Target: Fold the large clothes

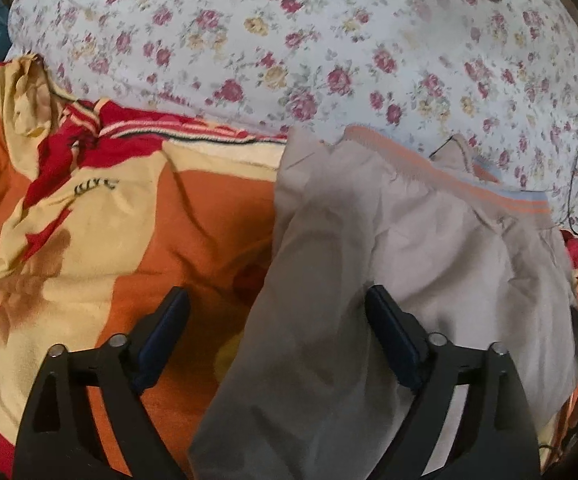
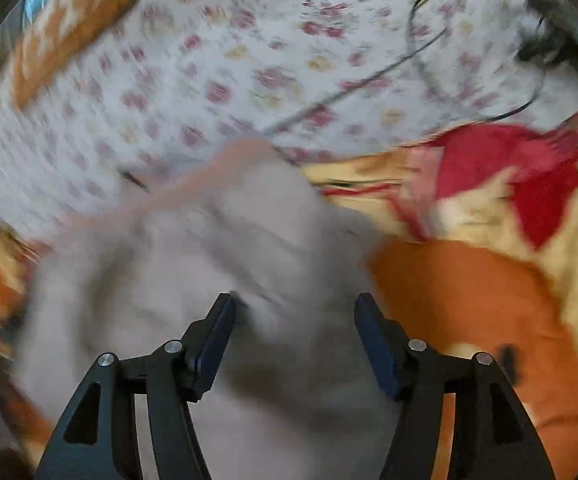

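A pair of beige trousers with an orange and blue striped waistband lies on a bed, the waistband farthest from me. My left gripper hovers over the trousers' left edge, its jaws wide apart and nothing pinched between its fingers. The right wrist view is blurred. There the same trousers lie below my right gripper, whose jaws stand apart above the cloth without pressing on it.
Under the trousers lies an orange, yellow and red cartoon blanket, bunched at the left. Beyond it spreads a white floral sheet. A dark cable runs over the sheet at the right. An orange cushion sits at the far edge.
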